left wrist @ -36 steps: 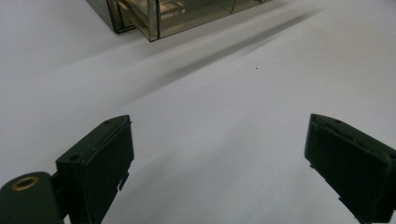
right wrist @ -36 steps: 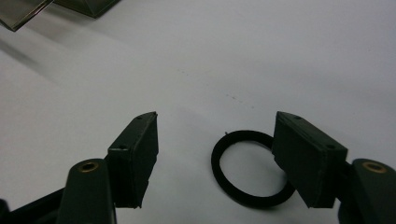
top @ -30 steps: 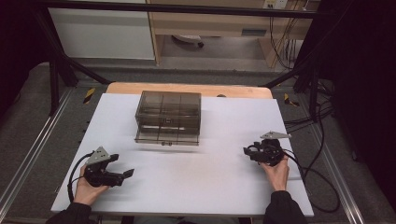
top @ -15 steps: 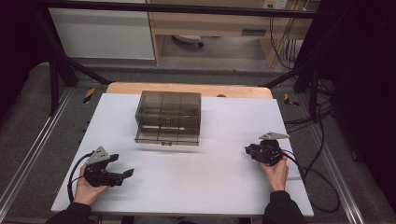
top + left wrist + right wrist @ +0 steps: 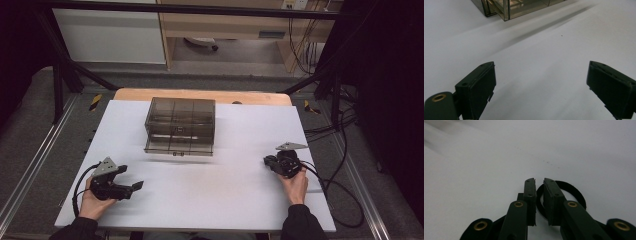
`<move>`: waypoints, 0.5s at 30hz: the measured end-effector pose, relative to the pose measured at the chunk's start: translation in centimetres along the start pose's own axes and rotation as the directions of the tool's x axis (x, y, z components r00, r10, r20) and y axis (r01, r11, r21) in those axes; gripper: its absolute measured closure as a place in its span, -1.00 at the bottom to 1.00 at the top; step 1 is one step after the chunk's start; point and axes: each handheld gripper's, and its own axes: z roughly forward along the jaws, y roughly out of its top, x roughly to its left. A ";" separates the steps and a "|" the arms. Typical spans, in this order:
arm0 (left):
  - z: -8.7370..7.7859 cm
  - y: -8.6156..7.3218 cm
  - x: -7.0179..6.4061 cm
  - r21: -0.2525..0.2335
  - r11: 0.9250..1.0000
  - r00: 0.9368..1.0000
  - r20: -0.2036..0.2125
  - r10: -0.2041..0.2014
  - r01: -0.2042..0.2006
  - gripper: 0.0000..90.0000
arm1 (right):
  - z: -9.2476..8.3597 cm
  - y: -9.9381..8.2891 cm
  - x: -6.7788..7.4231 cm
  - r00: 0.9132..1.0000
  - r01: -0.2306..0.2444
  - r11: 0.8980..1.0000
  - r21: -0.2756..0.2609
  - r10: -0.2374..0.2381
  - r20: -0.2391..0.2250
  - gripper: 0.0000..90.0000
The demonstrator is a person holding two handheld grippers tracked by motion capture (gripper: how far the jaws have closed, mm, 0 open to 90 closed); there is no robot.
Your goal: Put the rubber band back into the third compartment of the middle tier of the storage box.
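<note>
A smoky see-through drawer box (image 5: 180, 125) stands at the back middle of the white table (image 5: 220, 200); its corner shows at the top of the left gripper view (image 5: 506, 7). A hand holds my left gripper (image 5: 131, 177) at the front left, aimed right. Its jaws are wide open over bare table with nothing between them (image 5: 541, 64). Another hand holds my right gripper (image 5: 266, 161) at the right side, aimed left. Its jaws (image 5: 539, 180) are nearly together, pinching the near edge of a thin black ring (image 5: 575, 190) that lies on the table.
Bare wood of the tabletop (image 5: 200, 95) shows behind the white sheet. Cables (image 5: 335, 190) trail off the right edge of the table. Black frame posts (image 5: 60, 80) stand at both back corners.
</note>
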 end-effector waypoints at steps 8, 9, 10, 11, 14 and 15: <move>0.0 0.0 0.0 0.000 1.000 1.000 -0.001 0.001 -0.001 -0.81 | 0.1 0.0 0.0 1.000 0.001 1.000 0.005 -0.001 -0.003 0.90; 0.0 0.0 0.0 0.000 1.000 1.000 -0.001 0.001 -0.001 -0.81 | 0.1 0.0 0.0 1.000 0.001 1.000 0.005 -0.001 -0.003 0.91; 0.0 0.0 0.0 0.000 1.000 1.000 -0.001 0.001 -0.001 -0.81 | 0.0 0.0 0.1 1.000 0.000 1.000 0.005 0.000 -0.003 0.91; 0.0 0.0 0.0 0.000 1.000 1.000 -0.001 0.001 -0.001 -0.81 | 0.0 0.0 0.1 1.000 0.000 1.000 0.006 0.000 -0.003 0.92; 0.0 0.0 0.0 0.000 1.000 1.000 -0.001 0.001 -0.001 -0.81 | 0.0 0.0 0.1 1.000 0.000 1.000 0.008 0.000 -0.003 0.92; 0.0 0.0 0.0 0.000 1.000 1.000 -0.002 0.001 -0.001 -0.81 | 0.0 0.0 0.1 1.000 0.000 1.000 0.008 0.000 -0.003 0.93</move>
